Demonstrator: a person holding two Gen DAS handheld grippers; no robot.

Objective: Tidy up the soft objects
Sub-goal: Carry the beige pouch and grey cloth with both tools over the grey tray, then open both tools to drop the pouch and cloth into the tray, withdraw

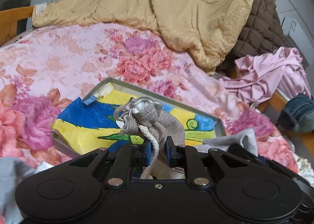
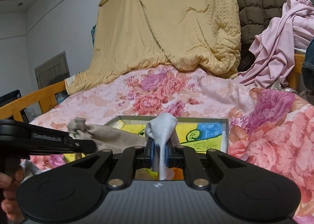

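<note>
On the left, the left gripper [image 1: 157, 151] has its jaws clamped on a grey drawstring pouch [image 1: 151, 120], which stands up ahead of them over the shallow box [image 1: 220, 126] on the floral bed [image 1: 68, 57]. To its right, the right gripper [image 2: 159, 153] pinches a pale blue cloth [image 2: 162, 128], also above the box. Both point gently downward at it; the box lies just ahead and below.

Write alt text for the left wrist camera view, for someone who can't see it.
The left claw is shut on a grey woven drawstring pouch, held above a shallow grey tray lined with a blue, yellow and green drawing. The tray sits on a pink floral bedspread, with a rumpled tan quilt behind.
</note>
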